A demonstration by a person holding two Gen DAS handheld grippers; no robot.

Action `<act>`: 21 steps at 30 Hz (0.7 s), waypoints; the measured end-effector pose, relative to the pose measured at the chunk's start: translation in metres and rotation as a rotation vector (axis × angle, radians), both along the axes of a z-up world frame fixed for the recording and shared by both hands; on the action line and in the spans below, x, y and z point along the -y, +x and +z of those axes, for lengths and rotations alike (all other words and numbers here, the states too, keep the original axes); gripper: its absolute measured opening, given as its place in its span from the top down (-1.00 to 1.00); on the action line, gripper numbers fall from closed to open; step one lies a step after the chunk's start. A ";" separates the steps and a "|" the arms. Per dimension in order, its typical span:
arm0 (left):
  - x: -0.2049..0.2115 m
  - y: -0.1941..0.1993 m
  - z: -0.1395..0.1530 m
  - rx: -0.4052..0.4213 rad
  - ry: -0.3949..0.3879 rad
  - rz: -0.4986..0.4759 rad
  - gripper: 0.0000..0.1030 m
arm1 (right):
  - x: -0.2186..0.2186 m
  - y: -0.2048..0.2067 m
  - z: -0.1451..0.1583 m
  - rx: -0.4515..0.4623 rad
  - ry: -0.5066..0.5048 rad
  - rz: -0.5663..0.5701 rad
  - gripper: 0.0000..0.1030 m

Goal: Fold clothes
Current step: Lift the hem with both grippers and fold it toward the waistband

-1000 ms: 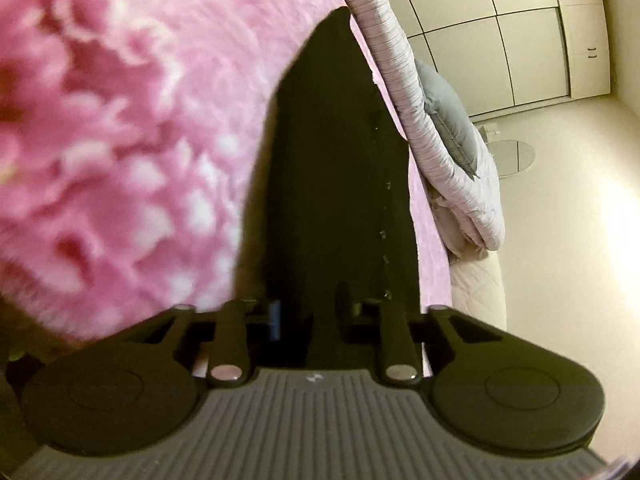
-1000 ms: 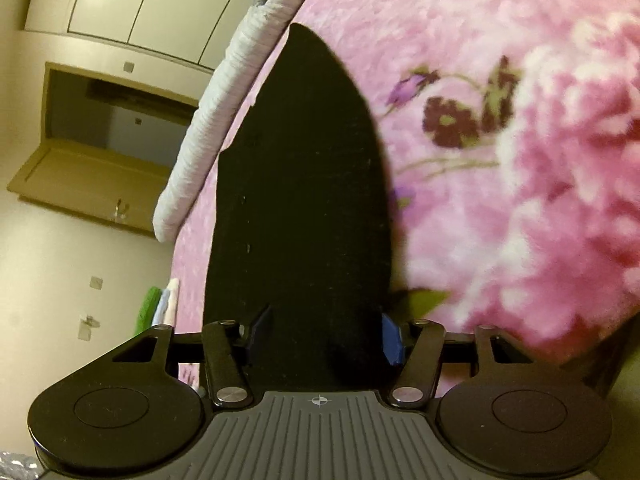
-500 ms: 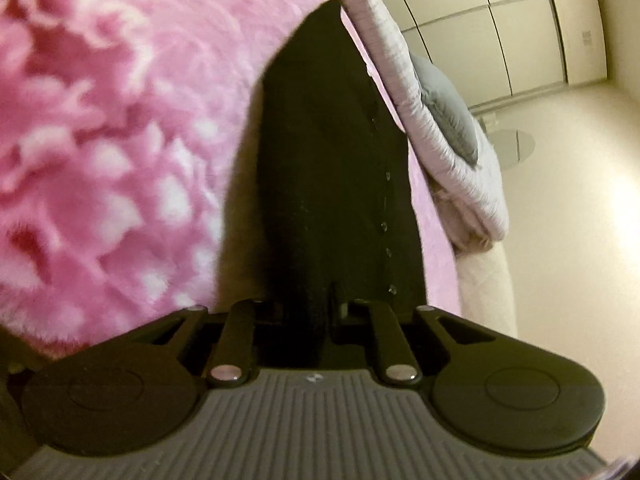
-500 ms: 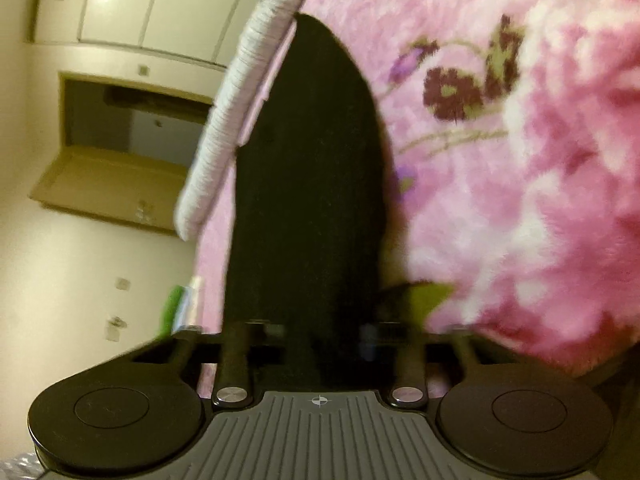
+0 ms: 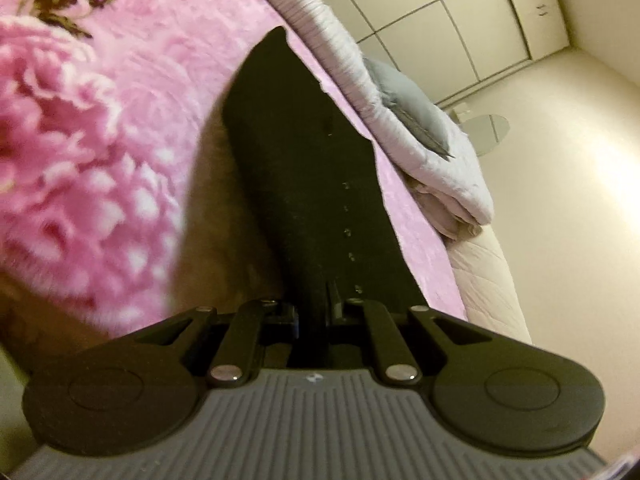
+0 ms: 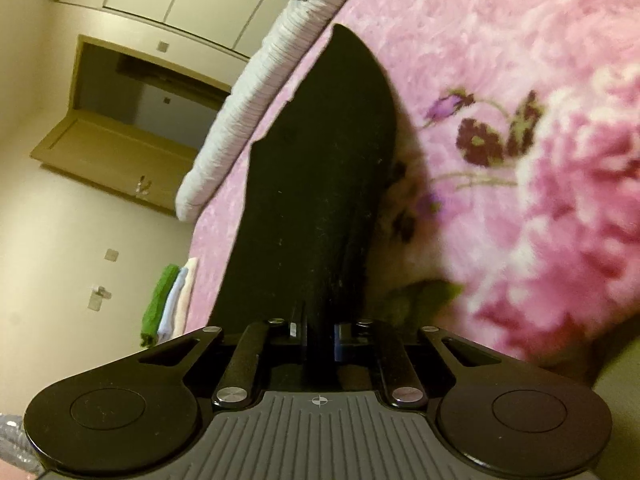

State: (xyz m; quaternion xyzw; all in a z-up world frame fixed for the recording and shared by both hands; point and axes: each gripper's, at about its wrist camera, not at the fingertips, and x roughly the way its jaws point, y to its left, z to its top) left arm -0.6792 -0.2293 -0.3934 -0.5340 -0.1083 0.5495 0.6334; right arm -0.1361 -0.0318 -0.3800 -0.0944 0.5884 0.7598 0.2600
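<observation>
- Bed [image 5: 496, 276]: the largest item, covered by a pink plush blanket [image 5: 132, 92] with a big flower print. Your work surface; it fills most of both views.
- Wardrobe doors [image 5: 460, 28]: pale panels along the far wall in the left view. The right view shows a recessed wooden opening [image 6: 132, 120] in a cream wall.
- Quilt [image 5: 420, 128]: a pale ribbed roll along the far edge of the bed, with a grey pillow [image 5: 412, 108] lying against it.
- Black garment [image 5: 312, 168]: the task's thing. It stretches from both sets of fingers out over the blanket, its far end near the quilt. A row of small buttons runs down it in the left view.
- Change since a second ago: in both views the garment now narrows into a tight strip between the fingers, and more blanket shows around it. You seem to have lifted or drawn it taut, probably to carry the held edge over for a fold.
- Folded stack [image 6: 168, 304]: green, blue and pale pieces at the bed's edge, well apart from the garment, likely finished items.
- Left gripper [image 5: 314, 316]: fingers pressed together, pinching the black garment.
- Right gripper [image 6: 318, 334]: fingers likewise closed, pinching the same garment.
</observation>
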 end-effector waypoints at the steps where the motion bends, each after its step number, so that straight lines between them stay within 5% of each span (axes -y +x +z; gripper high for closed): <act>1: 0.012 0.002 0.001 0.000 -0.002 -0.009 0.87 | 0.005 0.004 0.003 0.000 0.003 0.005 0.81; 6: 0.069 0.015 0.000 0.047 -0.027 -0.032 0.87 | 0.048 0.030 0.008 0.028 -0.017 0.052 0.81; 12: 0.091 0.019 -0.002 0.108 -0.052 -0.020 0.87 | 0.068 0.045 0.001 0.055 -0.093 0.069 0.81; 21: 0.026 -0.006 0.055 0.082 0.108 -0.052 0.86 | 0.018 0.022 0.066 -0.011 0.131 0.121 0.80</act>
